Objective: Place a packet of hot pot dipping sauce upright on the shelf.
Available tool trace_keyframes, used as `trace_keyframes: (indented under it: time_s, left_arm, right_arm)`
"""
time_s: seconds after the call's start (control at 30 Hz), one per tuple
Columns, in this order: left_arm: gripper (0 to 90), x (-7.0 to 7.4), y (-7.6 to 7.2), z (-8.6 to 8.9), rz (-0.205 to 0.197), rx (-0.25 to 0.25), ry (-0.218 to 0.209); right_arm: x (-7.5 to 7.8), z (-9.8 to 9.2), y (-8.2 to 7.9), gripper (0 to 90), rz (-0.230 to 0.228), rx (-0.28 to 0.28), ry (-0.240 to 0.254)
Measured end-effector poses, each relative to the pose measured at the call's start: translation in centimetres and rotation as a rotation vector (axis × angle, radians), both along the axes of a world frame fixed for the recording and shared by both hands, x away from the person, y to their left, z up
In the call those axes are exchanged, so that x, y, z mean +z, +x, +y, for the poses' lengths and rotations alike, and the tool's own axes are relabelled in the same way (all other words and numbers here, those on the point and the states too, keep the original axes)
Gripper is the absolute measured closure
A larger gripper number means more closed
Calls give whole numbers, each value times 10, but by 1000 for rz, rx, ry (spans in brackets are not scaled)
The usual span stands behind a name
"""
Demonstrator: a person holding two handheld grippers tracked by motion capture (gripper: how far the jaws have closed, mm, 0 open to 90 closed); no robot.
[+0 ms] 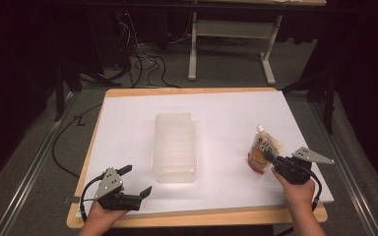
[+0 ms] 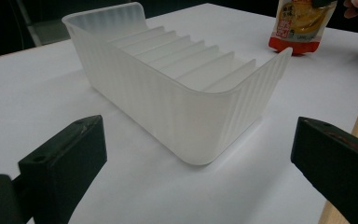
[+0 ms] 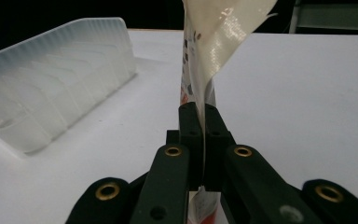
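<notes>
A yellow spouted pouch (image 1: 263, 150) with a red bottom stands on the white sheet at the right. My right gripper (image 1: 269, 157) is shut on the pouch's near edge; in the right gripper view the two jaws (image 3: 204, 122) pinch the thin pouch (image 3: 216, 42) between them. A translucent ribbed bin (image 1: 174, 147) with inner dividers lies mid-table, empty. My left gripper (image 1: 138, 179) rests open near the front left corner, aimed at the bin (image 2: 168, 88), its jaws (image 2: 200, 140) wide apart with nothing between them. The pouch (image 2: 300, 25) appears beyond the bin.
A white sheet (image 1: 226, 108) covers the wooden table, whose bare edge (image 1: 197, 216) runs along the front. The bin (image 3: 51, 79) lies left of the pouch. Behind the table are floor cables (image 1: 142, 64) and a white desk frame (image 1: 231, 29).
</notes>
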State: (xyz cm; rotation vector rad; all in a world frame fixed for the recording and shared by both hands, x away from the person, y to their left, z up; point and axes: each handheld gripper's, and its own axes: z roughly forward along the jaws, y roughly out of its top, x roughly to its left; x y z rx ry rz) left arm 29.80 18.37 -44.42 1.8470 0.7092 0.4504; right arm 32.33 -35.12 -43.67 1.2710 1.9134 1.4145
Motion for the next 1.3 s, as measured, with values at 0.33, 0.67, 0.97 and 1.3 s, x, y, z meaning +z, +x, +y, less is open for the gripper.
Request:
trace_keyframes:
  time_s: [0.33,0.67,0.97,1.3]
  left_arm:
    - [39,-2,4,4,14,-1,-21]
    - [39,0,-1,4,2,-12,-14]
    - [39,4,-7,-2,-12,-11,-2]
    - [39,1,-9,0,10,10,-2]
  right_arm:
    - [13,7,2,900,-48,96,-40]
    - [32,33,13,900,-73,230,-56]
    - [41,56,37,900,-97,379,-33]
    - [48,80,58,900,-115,534,-17]
